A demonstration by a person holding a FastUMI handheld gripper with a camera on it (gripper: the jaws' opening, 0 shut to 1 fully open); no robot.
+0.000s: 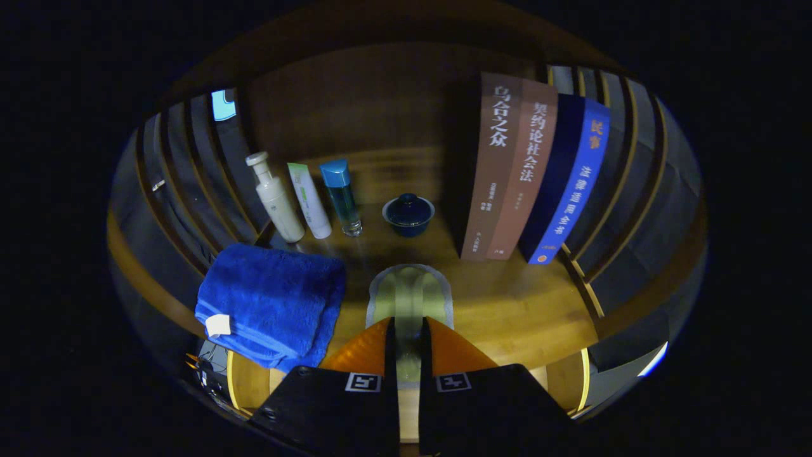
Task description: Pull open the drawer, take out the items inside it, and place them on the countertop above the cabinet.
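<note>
Fingers of my gripper (409, 336) pinching a flat greenish pouch (410, 295), fluffy blue towel (273, 304) lower left, lidded round cup (408, 214) above on wooden countertop (520, 304).

On the surface (507, 304), a towel (273, 304) lies left; behind it stand three bottles (307, 200), then a lidded cup (408, 214), with books (533, 178) right.

Dim booth, light pooled on a wooden countertop (526, 304). Wooden back panel (374, 108) seen behind it, in shadow. Dark slatted walls with wood-toned strips (628, 165) seen on both sides. Small bright patch (223, 105) noted upper left.
</note>
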